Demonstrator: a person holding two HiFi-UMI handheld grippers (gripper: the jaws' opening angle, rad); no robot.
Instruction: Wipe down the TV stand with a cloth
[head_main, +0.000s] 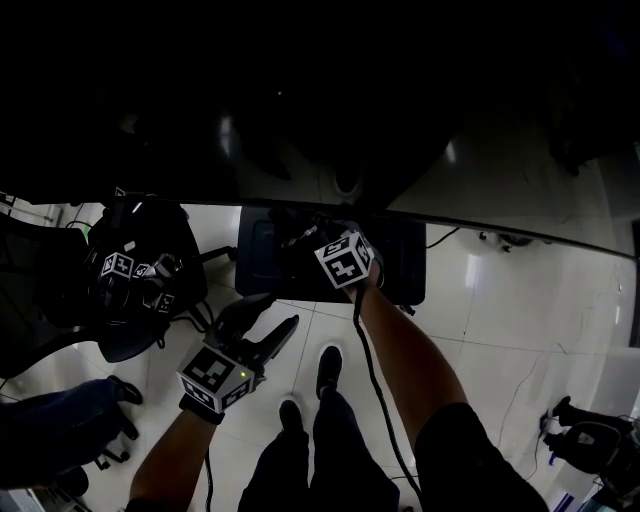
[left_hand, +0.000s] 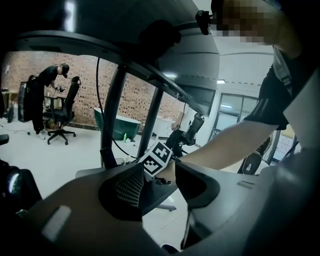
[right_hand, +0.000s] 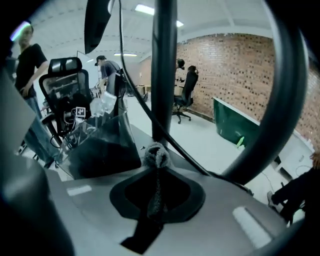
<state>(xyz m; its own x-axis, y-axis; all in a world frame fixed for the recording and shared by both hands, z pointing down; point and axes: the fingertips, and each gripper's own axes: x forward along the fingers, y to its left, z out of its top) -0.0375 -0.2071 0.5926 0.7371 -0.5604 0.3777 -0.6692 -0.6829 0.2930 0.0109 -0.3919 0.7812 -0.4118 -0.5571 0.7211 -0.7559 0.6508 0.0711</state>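
Grey fleecy cloth (right_hand: 156, 156), likely soft and limp, sits pinched at a fold in the right gripper (right_hand: 156, 185), tuft at twelve o'clock; left gripper (left_hand: 162, 182) gapes empty.

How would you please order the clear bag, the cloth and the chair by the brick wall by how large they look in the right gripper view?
1. Clear bag: plainly largest.
2. Cloth, very near the camera.
3. Chair, far off.
The last two look roughly alike, so their order is unsure.
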